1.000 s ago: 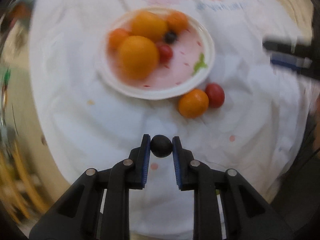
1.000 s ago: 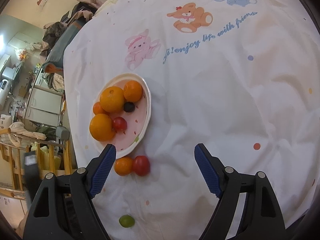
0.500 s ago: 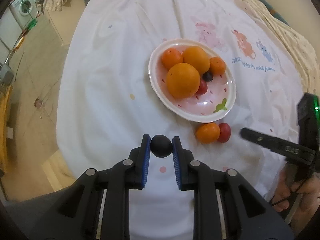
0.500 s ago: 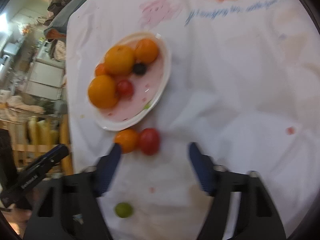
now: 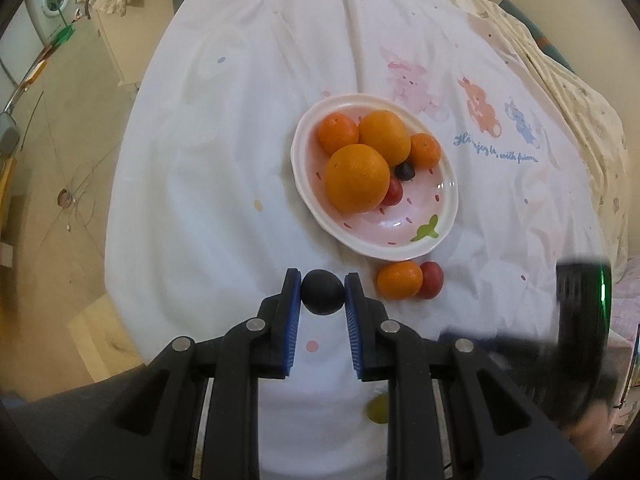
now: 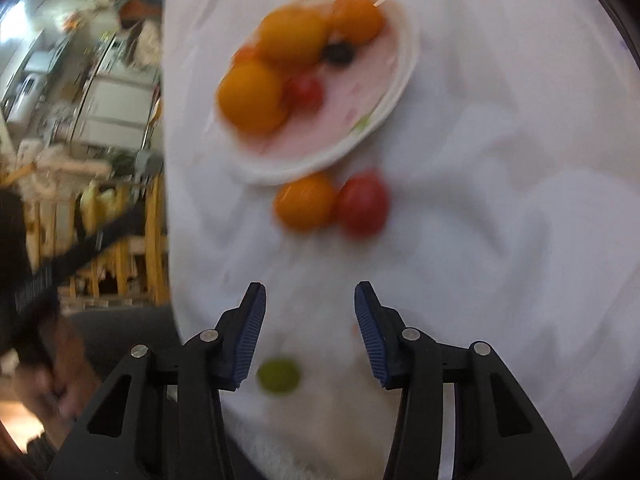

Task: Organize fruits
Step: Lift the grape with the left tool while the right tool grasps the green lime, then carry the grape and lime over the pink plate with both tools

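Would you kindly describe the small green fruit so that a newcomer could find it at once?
Start at the pink plate of oranges on the white cloth. Just off its near rim lie an orange fruit and a red fruit; nearer still lies the green fruit, alone, the only green one.

A white cloth [image 5: 224,208] printed with a pink rabbit [image 5: 404,80], an orange bear [image 5: 482,110], a blue elephant [image 5: 522,124] and a line of blue script [image 5: 496,152] is seen spread across the centre of the left wrist view. A washing machine [image 5: 52,2] is shown at the upper left of that frame, above a beige floor [image 5: 48,184]. In the blurred right wrist view, yellow wooden rails [image 6: 154,240] are seen at the left edge, below a pale cabinet [image 6: 120,108].
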Demonstrator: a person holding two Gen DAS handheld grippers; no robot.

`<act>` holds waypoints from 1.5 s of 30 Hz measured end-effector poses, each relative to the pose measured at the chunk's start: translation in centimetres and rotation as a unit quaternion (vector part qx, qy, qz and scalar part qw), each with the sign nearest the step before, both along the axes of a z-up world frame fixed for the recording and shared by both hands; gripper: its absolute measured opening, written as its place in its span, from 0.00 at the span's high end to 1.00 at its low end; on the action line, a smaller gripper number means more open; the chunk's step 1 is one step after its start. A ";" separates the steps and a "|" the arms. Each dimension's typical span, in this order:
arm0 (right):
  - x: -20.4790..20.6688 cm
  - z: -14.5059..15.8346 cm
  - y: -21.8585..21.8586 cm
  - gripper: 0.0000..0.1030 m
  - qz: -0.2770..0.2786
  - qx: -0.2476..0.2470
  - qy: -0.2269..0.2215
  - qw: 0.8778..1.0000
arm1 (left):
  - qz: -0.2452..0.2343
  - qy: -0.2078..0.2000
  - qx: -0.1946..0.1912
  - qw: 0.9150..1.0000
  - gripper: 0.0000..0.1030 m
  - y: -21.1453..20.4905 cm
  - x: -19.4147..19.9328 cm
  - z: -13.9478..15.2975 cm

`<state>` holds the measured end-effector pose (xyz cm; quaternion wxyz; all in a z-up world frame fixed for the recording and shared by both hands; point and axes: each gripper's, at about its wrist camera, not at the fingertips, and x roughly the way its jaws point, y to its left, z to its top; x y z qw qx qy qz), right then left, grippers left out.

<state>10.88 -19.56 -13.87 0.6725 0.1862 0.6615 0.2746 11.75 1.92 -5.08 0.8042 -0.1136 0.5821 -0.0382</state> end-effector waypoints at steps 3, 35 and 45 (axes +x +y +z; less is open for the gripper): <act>-2.4 -0.1 1.8 0.53 0.032 -0.012 0.001 0.999 | -0.002 -0.002 -0.009 1.000 0.82 -0.2 0.1 0.3; 4.8 7.5 -2.6 0.70 -0.006 -0.003 -0.138 0.990 | 0.025 0.013 -0.022 0.999 0.82 1.1 5.3 1.3; 12.1 6.4 -2.0 0.70 -0.017 -0.034 -0.149 0.988 | 0.035 0.030 -0.016 0.999 0.82 0.5 11.6 -1.8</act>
